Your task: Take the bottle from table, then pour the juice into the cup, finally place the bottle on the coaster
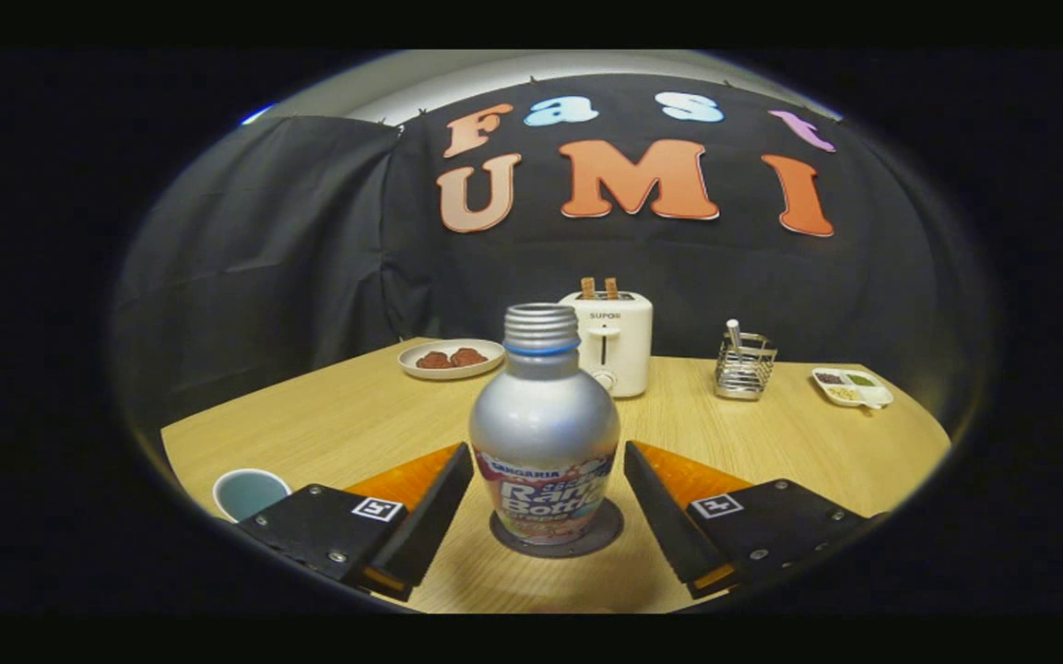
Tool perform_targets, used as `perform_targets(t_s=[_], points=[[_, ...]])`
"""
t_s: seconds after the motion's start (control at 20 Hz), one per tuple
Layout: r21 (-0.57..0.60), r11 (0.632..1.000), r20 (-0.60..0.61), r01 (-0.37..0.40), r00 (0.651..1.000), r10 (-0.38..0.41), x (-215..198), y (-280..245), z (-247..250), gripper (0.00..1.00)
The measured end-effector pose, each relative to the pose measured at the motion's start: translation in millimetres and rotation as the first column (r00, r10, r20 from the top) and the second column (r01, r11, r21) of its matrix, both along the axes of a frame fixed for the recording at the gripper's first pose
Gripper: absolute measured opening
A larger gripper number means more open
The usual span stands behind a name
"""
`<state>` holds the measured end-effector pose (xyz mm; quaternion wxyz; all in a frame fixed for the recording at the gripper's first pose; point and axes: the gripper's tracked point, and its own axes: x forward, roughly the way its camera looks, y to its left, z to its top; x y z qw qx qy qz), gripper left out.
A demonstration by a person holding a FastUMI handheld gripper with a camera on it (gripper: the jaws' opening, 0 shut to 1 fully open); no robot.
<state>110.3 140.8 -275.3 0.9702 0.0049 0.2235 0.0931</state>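
Black, orange-backed jaws of the gripper [548,516] stand spread apart, level and pointing forward low over the tabletop [771,433], one on each side of the bottle [544,433]. Neither jaw touches the bottle; a gap shows on both sides, so the jaws are released. Each jaw carries a small square marker on its top face.

The bottle stands upright between the jaws, at 12 o'clock from the gripper. Its body is silver with a printed label around the lower half, a blue ring below the threaded neck, and no cap on the mouth. The bottle rests on a dark round coaster [607,527], whose rim shows around the base.

At 9 o'clock, just beside the left jaw, a white cup [250,492] with a pale blue-green inside sits on the tabletop.

Beyond the bottle, at 11 o'clock, a white plate [485,348] holds brown food pieces. At 12 o'clock, just behind the bottle, a white toaster [620,337] has two slices standing in its slots. At 1 o'clock stands a wire utensil holder [745,367] with a utensil inside. At 2 o'clock, near the far tabletop edge, lies a white divided dish [852,387].
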Motion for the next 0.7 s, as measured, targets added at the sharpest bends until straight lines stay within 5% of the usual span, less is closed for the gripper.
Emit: perform_targets(t_s=[0.7], points=[[-0.009, 0.994, 0.294, 0.109, 0.95, -0.102, -69.7, -74.7, 166.8, 0.97]])
